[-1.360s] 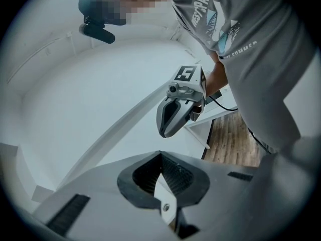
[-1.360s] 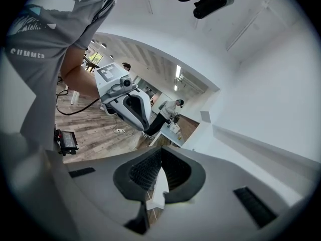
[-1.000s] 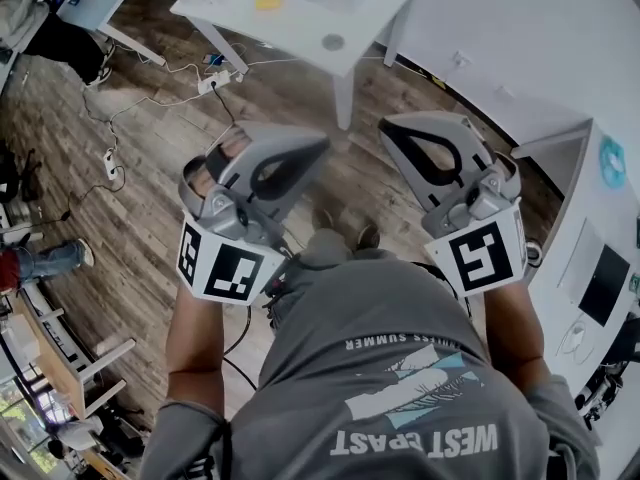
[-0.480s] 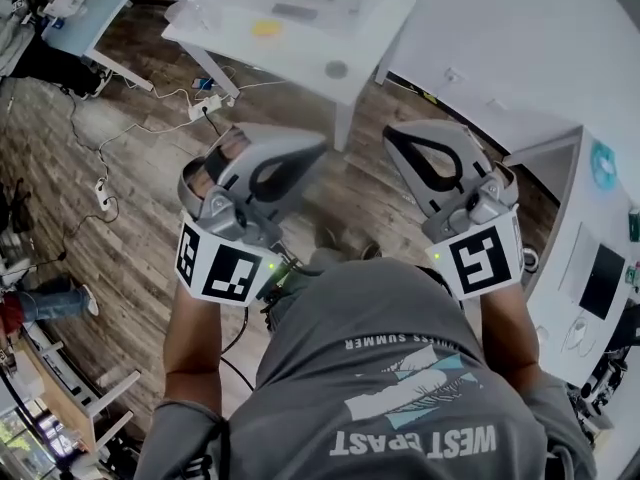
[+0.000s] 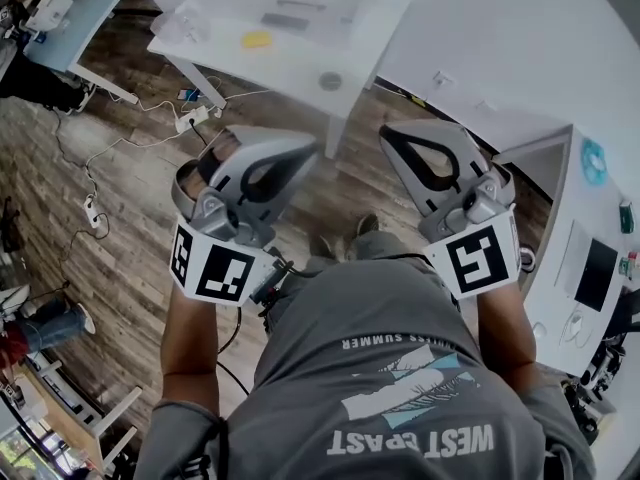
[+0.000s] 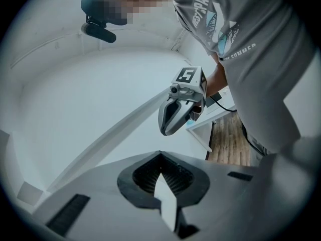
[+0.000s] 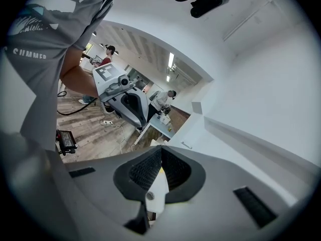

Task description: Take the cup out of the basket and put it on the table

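Observation:
No cup and no basket shows in any view. In the head view both grippers are held up in front of the person's chest, above a wooden floor. My left gripper [image 5: 305, 148] is shut with nothing in it, and the left gripper view shows its tips [image 6: 160, 153] meeting against a white wall. My right gripper [image 5: 390, 136] is also shut and empty, its tips [image 7: 160, 149] closed. Each gripper view catches the other gripper: the right one [image 6: 180, 107] and the left one [image 7: 125, 102].
A white table [image 5: 300, 63] stands ahead with a yellow item [image 5: 256, 39] and small flat things on it. A power strip with cables [image 5: 190, 118] lies on the wood floor [image 5: 120, 228]. At the right is a white desk [image 5: 590, 208]. Other people sit at far desks [image 7: 163, 100].
The white table and the floor have slid down and left in the head view. Both grippers keep the same pose, shut and empty.

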Tool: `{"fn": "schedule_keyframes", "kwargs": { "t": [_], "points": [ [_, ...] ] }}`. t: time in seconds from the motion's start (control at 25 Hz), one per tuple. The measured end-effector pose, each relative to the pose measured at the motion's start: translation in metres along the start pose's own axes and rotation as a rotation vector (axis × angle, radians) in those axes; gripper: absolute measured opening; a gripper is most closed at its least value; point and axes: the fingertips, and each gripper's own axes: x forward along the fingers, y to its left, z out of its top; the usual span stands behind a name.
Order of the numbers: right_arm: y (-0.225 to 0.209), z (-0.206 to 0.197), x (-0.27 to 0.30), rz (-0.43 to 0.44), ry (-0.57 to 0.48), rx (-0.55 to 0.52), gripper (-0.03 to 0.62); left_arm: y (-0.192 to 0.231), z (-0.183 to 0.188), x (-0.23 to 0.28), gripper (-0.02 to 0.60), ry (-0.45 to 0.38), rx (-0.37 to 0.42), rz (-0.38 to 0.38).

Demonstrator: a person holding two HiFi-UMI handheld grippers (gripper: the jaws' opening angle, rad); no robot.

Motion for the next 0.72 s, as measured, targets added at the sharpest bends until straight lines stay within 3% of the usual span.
{"fn": "schedule_keyframes", "kwargs": {
  "t": [0.4, 0.72],
  "points": [
    [-0.039, -0.026, 0.032, 0.032, -0.044, 0.012, 0.011, 0.02, -0.024, 0.032, 0.008, 0.081, -0.008, 0.015],
    [-0.088, -0.069, 0.029, 0.089, -0.086, 0.019, 0.011, 0.036, -0.023, 0.097, 0.008, 0.119, -0.027, 0.057]
  ]
}}
